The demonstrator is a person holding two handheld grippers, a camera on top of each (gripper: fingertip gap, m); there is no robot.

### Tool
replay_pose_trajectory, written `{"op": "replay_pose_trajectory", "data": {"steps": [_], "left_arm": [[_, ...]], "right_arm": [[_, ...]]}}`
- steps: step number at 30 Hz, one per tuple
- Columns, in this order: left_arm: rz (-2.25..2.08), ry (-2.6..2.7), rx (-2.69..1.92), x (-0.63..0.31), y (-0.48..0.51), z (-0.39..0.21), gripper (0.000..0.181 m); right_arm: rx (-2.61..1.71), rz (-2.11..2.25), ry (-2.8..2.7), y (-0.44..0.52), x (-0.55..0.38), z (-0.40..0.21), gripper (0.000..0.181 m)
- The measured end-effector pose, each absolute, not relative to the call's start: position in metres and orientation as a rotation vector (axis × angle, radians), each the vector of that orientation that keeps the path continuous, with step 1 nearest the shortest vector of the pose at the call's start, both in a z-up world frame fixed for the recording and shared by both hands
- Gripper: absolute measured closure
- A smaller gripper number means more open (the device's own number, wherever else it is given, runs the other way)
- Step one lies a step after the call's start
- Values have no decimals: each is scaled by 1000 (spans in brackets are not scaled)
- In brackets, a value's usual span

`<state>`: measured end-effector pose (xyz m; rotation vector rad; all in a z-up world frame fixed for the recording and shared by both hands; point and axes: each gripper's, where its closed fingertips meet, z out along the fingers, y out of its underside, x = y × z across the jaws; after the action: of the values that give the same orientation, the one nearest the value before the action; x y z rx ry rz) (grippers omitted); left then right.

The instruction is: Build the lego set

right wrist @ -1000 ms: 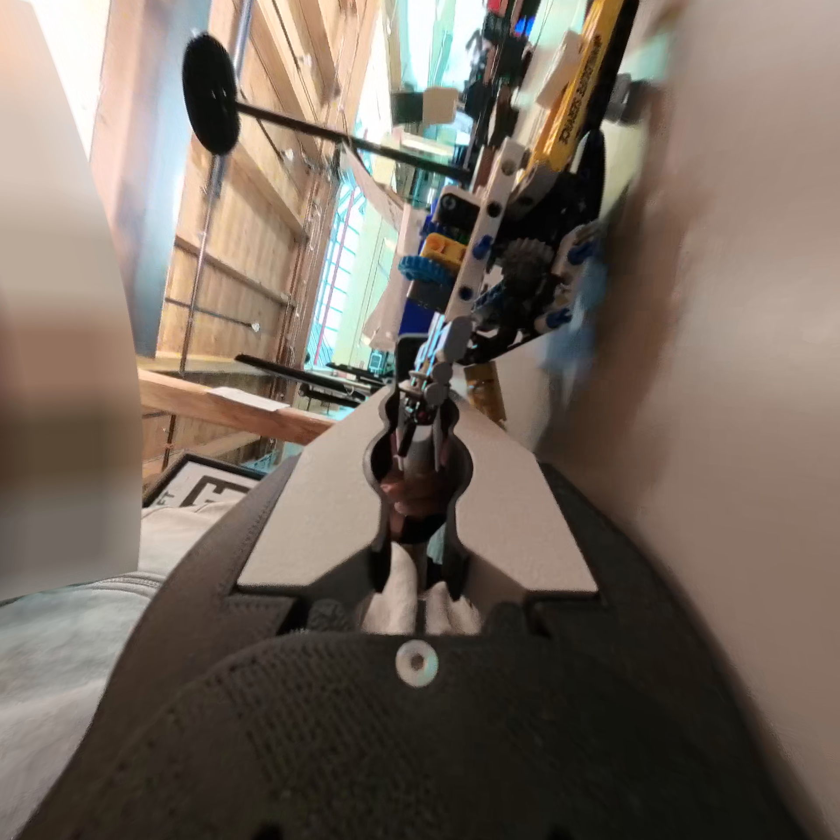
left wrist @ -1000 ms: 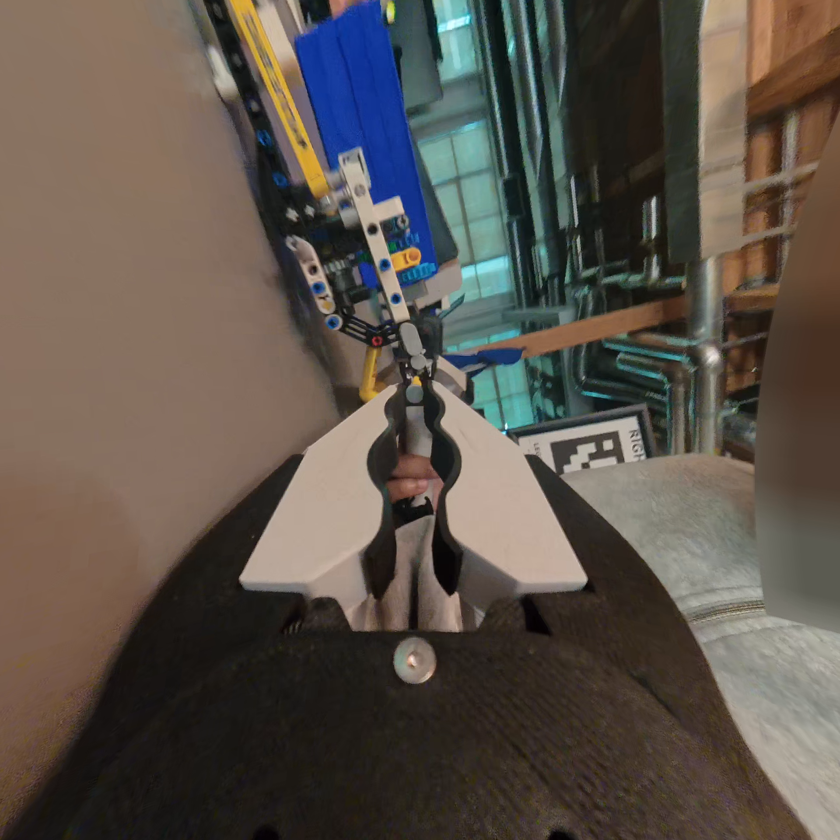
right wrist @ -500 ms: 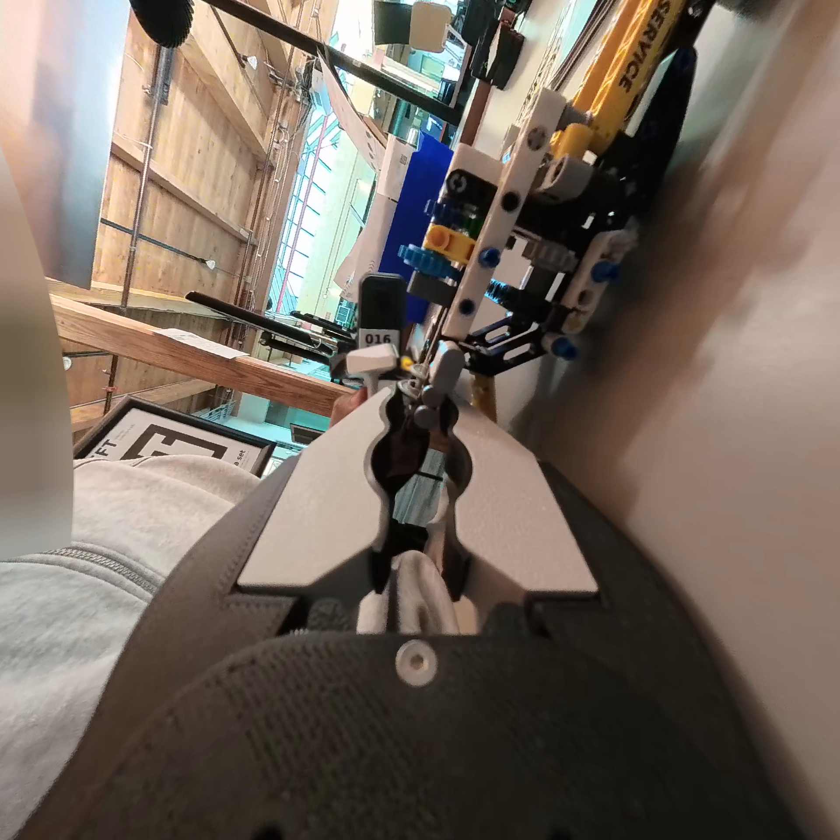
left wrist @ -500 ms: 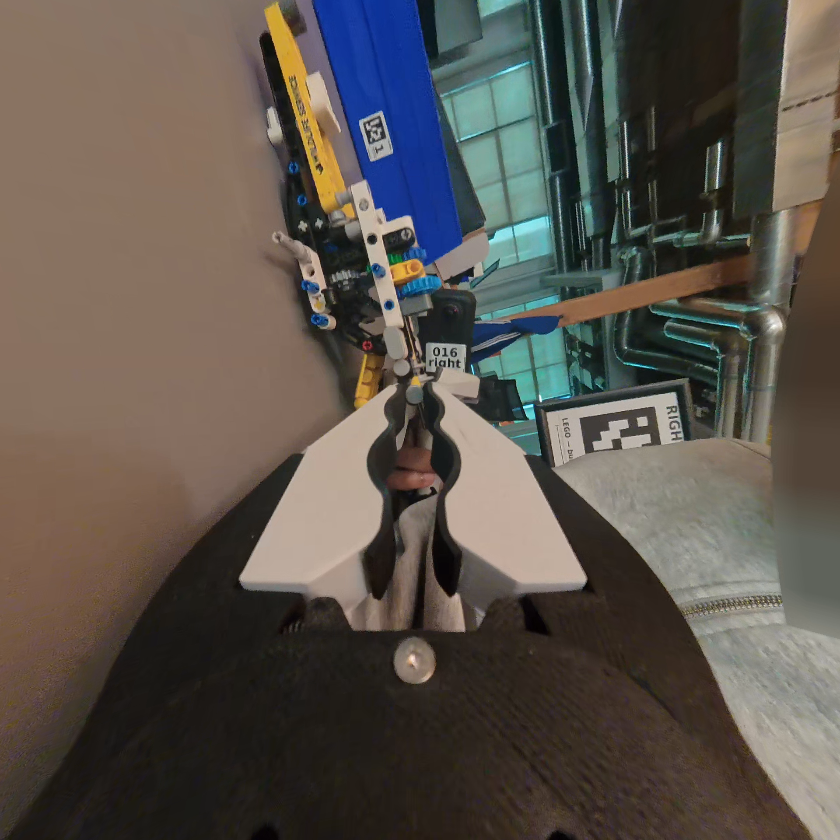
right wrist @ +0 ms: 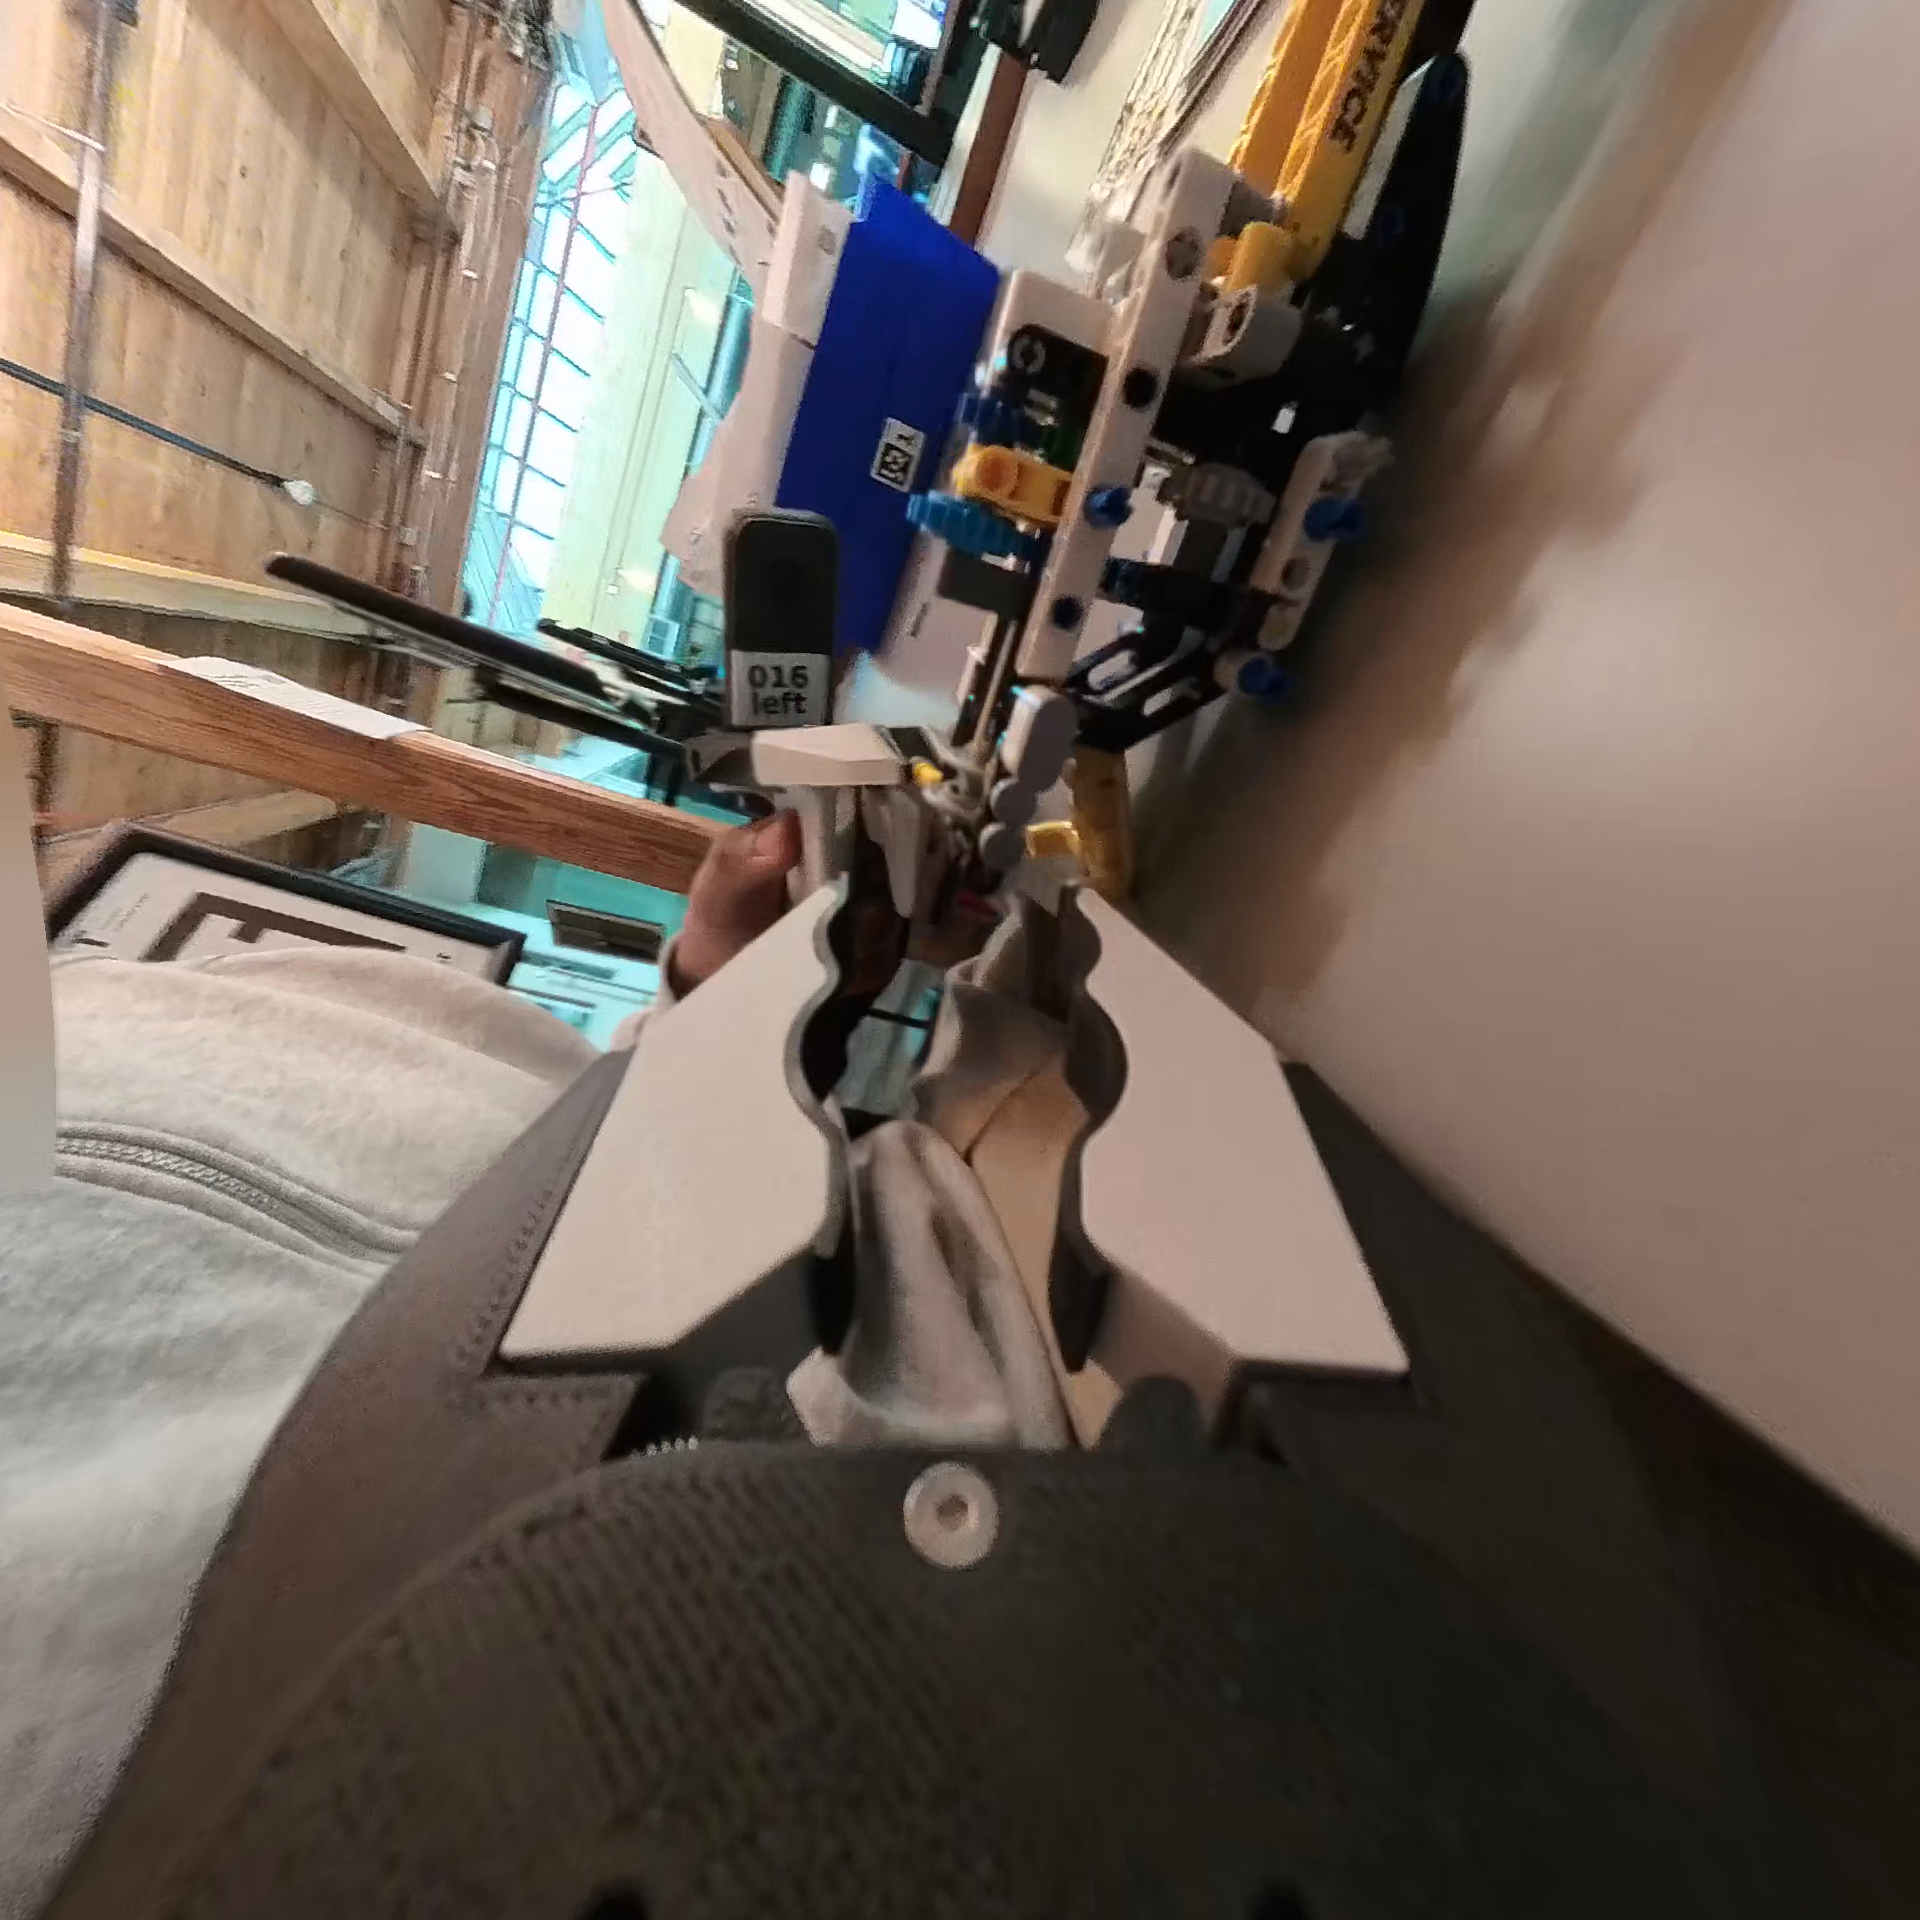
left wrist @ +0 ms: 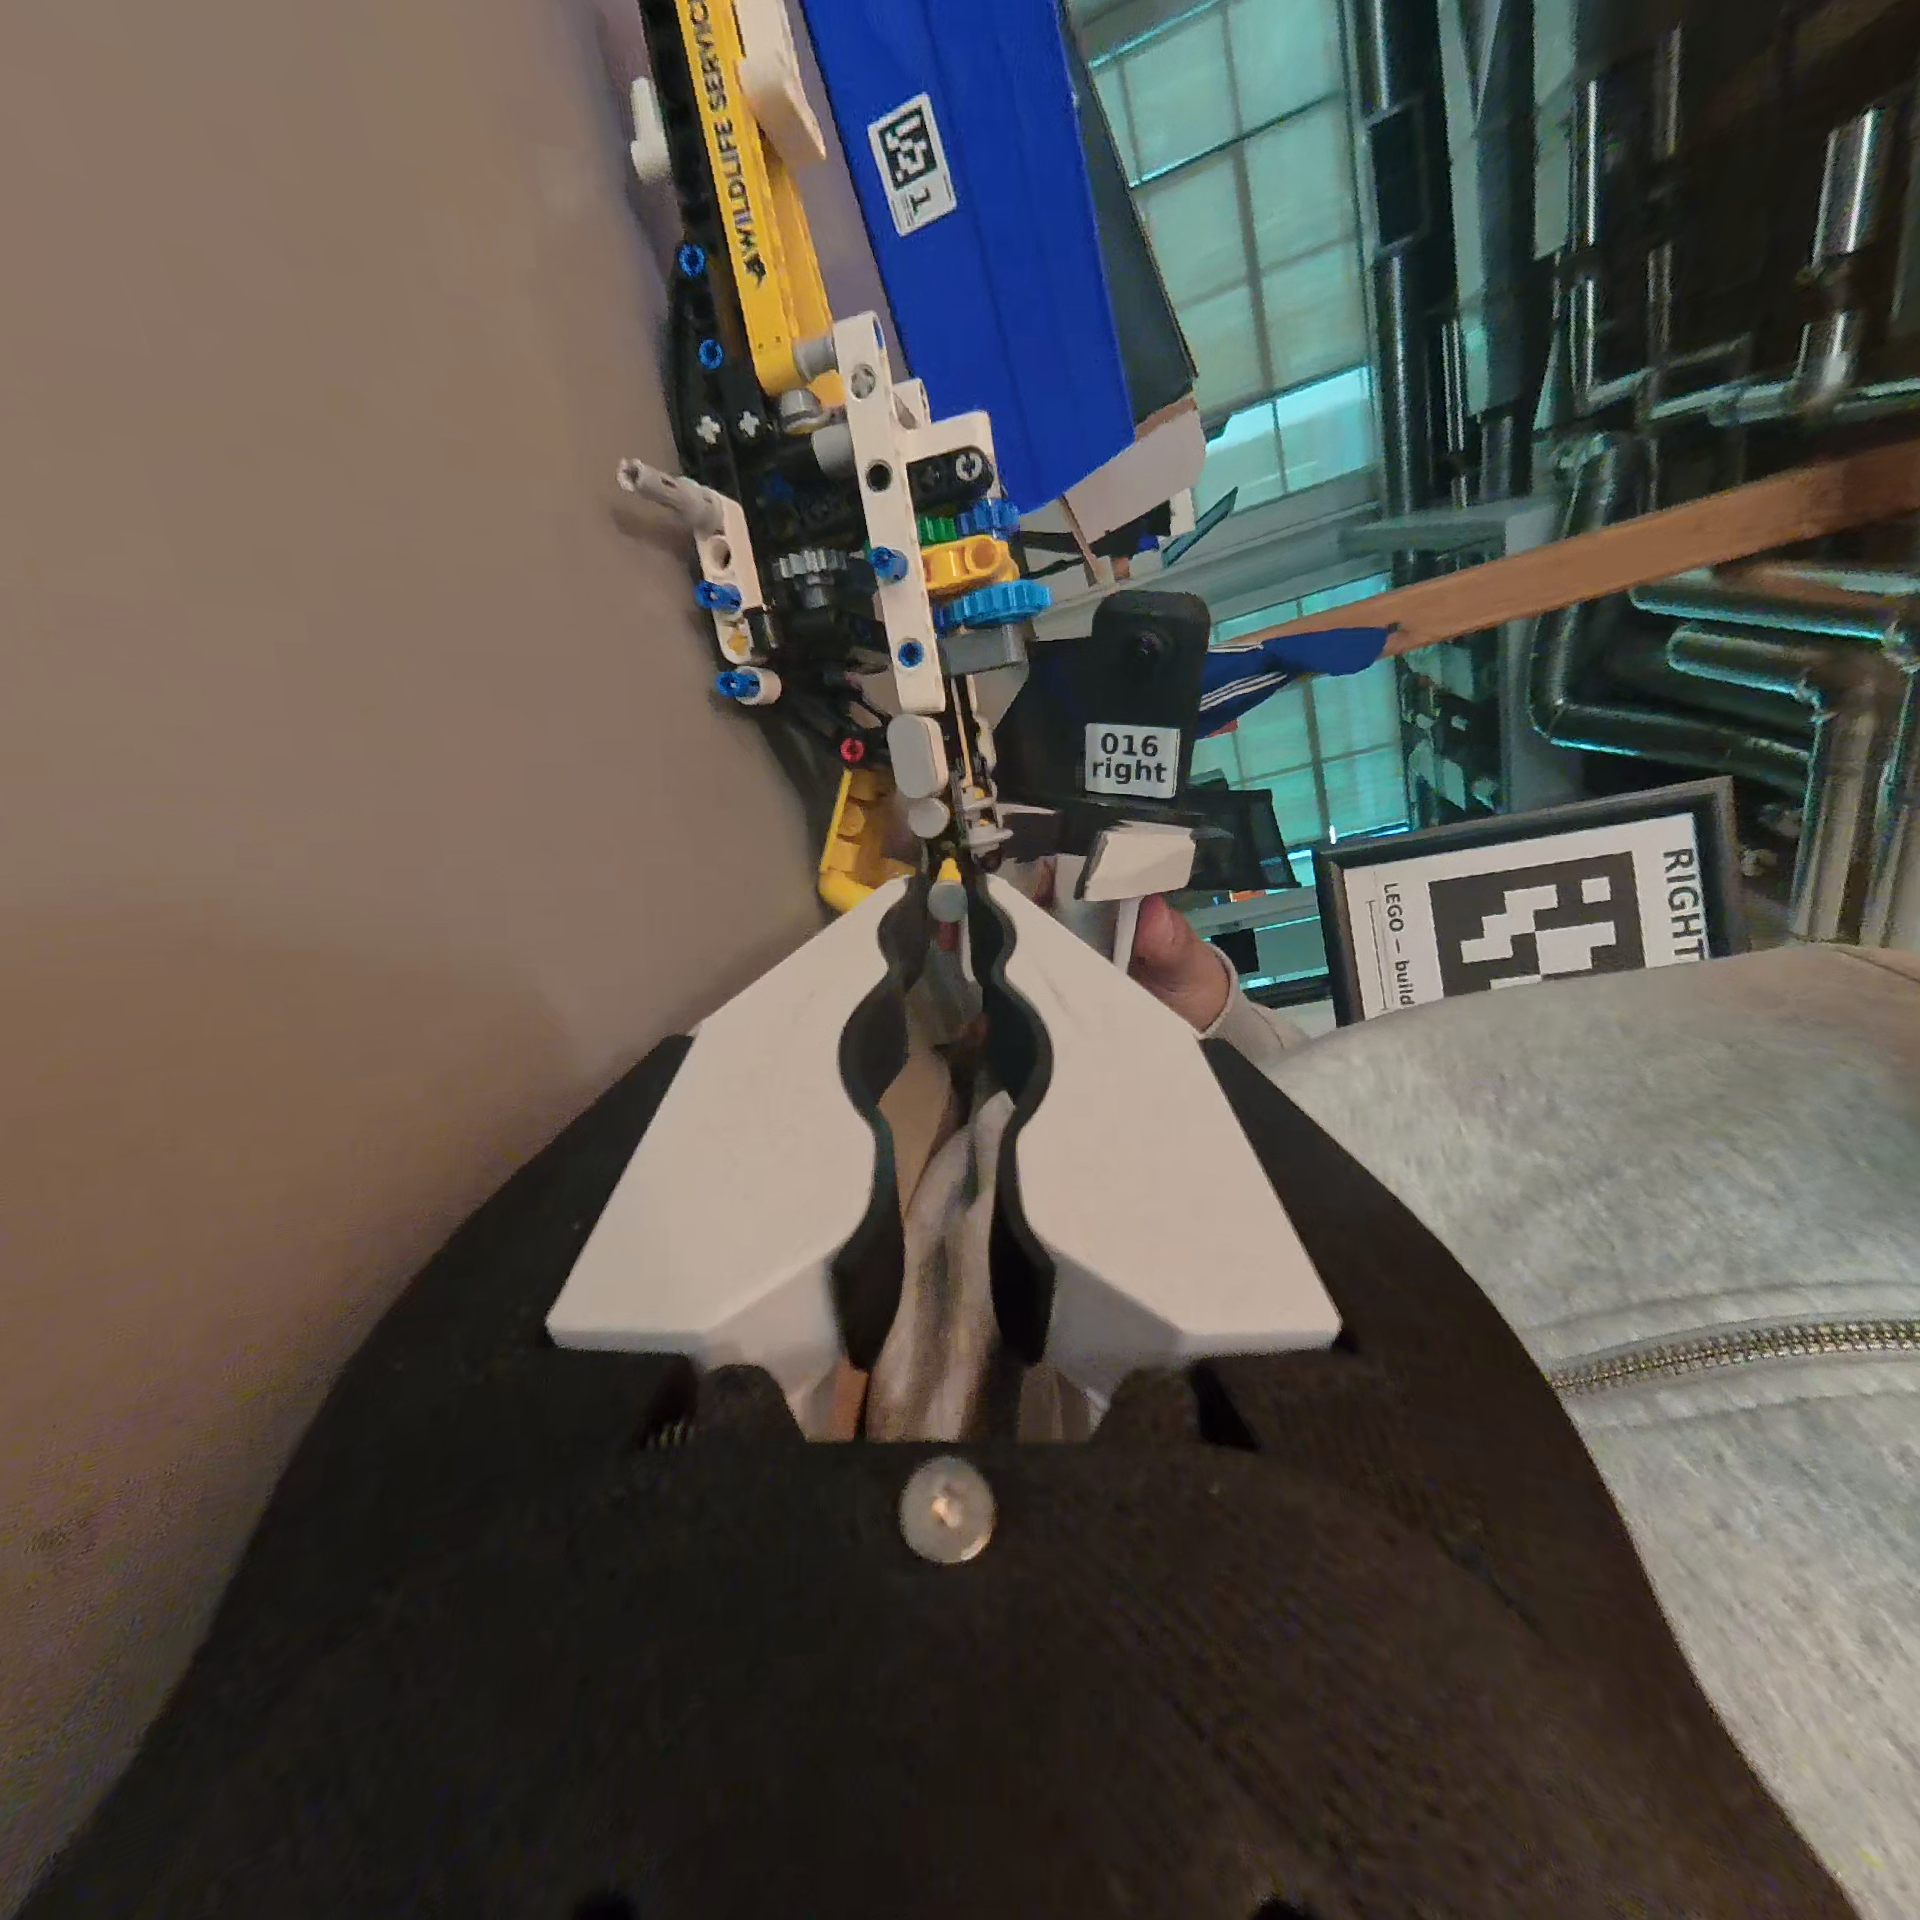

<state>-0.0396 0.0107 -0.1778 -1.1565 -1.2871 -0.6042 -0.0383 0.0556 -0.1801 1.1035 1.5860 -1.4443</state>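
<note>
The Lego model (left wrist: 883,499) of white beams, yellow arm, black frame and blue gears lies on the beige table (left wrist: 312,727). My left gripper (left wrist: 951,899) is shut on a small grey link piece (left wrist: 916,753) at the model's near end. The right gripper's white finger (left wrist: 1138,868) sits just right of that spot, held by a hand. In the right wrist view my right gripper (right wrist: 951,914) has its jaws parted, just short of the grey link (right wrist: 1023,769) and the model (right wrist: 1101,468). The left gripper's finger (right wrist: 821,753) shows at the left.
A blue box (left wrist: 987,260) with a marker tag stands behind the model and also shows in the right wrist view (right wrist: 894,416). A framed marker card (left wrist: 1527,914) and a grey sweatshirt sleeve (left wrist: 1558,1195) lie on the side away from the table. A wooden rail (right wrist: 312,727) runs behind. My right fingertips sit around 6 centimetres from my left ones.
Both grippers have come closer to the model and each other. The right gripper's jaws, shut before, now stand apart. The left gripper stays shut on the grey piece.
</note>
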Motion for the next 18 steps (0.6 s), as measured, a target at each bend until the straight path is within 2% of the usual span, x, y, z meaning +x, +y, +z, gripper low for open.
{"op": "replay_pose_trajectory", "data": {"steps": [7, 12, 16, 18], "left_arm": [[-644, -1264, -1152, -37, 30, -178, 176], [-657, -1248, -1162, -38, 44, -177, 176], [-664, -1248, -1170, -38, 50, -179, 176], [-664, -1250, -1165, -38, 51, -179, 176]], "right_arm": [[1205, -1717, 2013, 86, -57, -180, 160], [1185, -1781, 2265, 92, -63, -179, 159], [1165, -1834, 2302, 91, -66, -176, 165], [1140, -1862, 2287, 90, -65, -176, 162]]}}
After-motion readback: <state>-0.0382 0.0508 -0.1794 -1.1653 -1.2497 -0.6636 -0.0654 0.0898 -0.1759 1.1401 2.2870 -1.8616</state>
